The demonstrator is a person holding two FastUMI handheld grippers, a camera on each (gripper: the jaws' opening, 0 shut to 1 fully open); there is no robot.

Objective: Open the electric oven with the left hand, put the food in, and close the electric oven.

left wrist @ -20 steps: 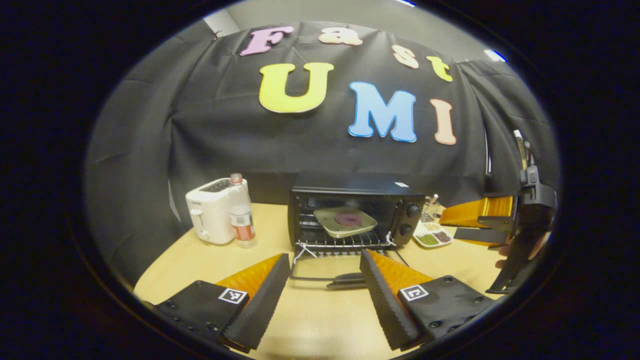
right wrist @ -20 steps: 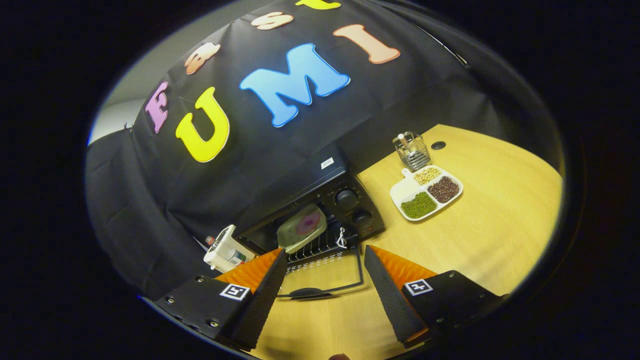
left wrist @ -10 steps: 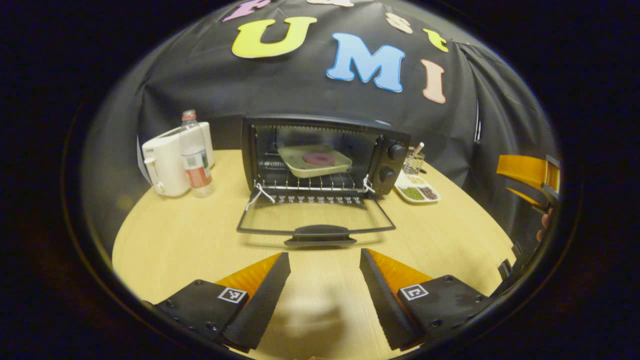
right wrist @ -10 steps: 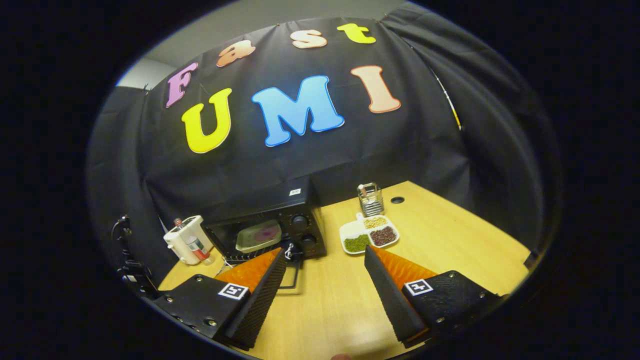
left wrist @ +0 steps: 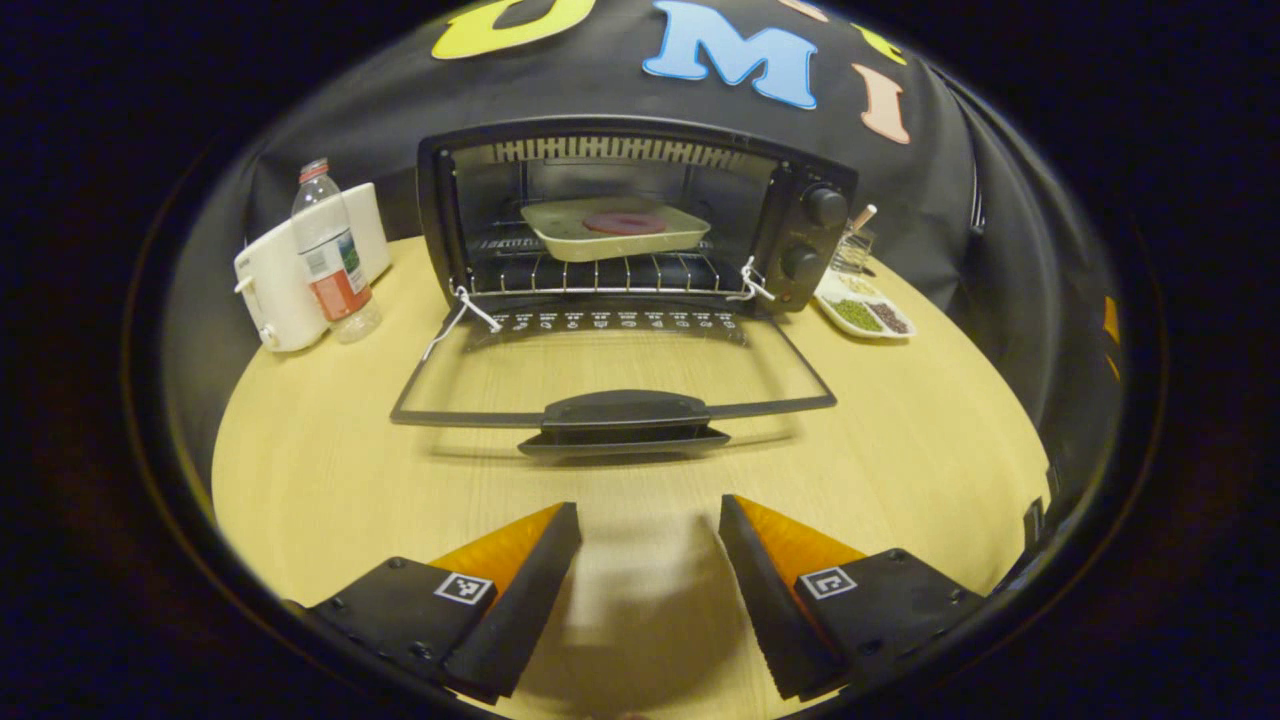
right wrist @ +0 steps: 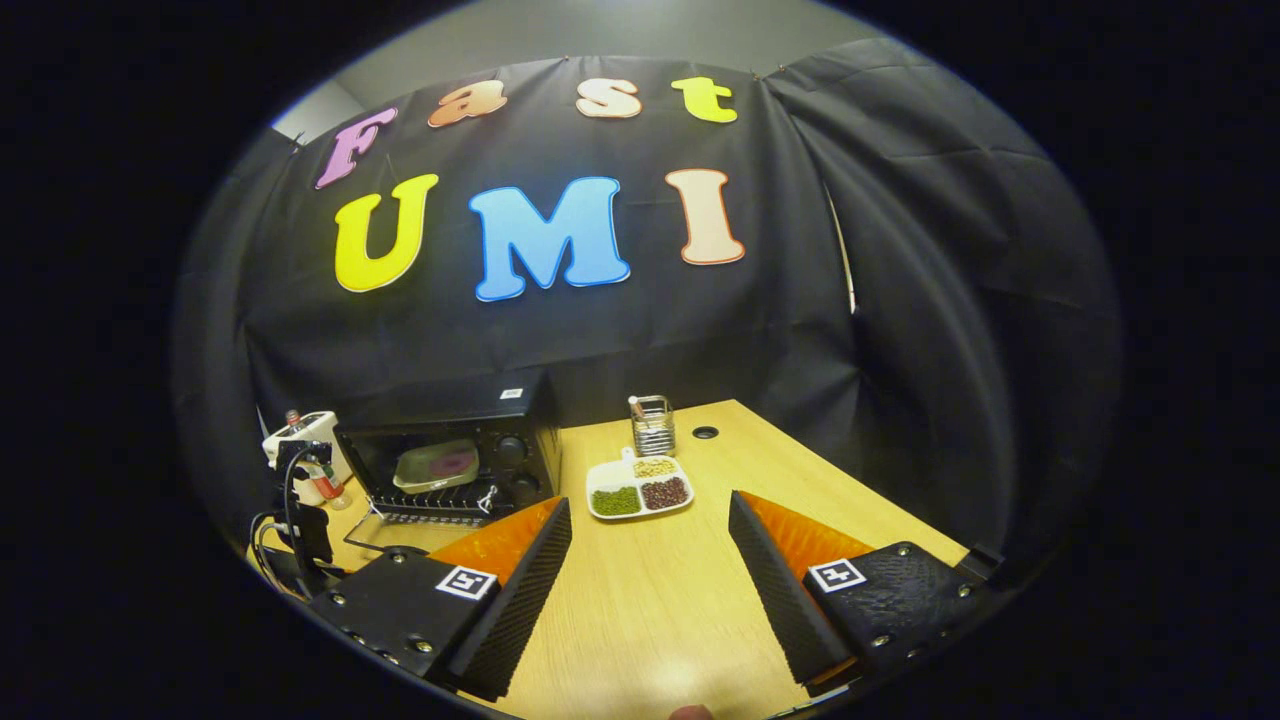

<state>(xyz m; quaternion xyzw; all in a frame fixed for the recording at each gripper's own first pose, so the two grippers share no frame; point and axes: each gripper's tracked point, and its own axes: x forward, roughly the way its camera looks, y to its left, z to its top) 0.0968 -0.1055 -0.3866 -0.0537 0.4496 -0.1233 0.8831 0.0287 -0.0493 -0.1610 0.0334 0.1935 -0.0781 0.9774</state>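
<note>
The black electric oven (left wrist: 640, 150) stands at the back of the wooden table with its glass door (left wrist: 615, 365) folded down flat. Its handle (left wrist: 625, 410) points toward me. Inside, on the wire rack, sits a beige tray (left wrist: 615, 228) with a round pink piece of food (left wrist: 620, 221) on it. My left gripper (left wrist: 648, 560) hovers low over the table just in front of the door handle, open and holding nothing. My right gripper (right wrist: 650, 570) is open too, farther back and to the right, with the oven (right wrist: 450, 445) off to its left.
A white toaster (left wrist: 285, 280) and a water bottle (left wrist: 330, 250) stand left of the oven. To the oven's right are a white divided dish of beans (right wrist: 640, 492) and a wire utensil holder (right wrist: 652, 425). The table's round edge curves close on both sides.
My left gripper has come nearer to the oven and tipped down toward the open door's handle. My right gripper has drawn back and levelled, away from the oven.
</note>
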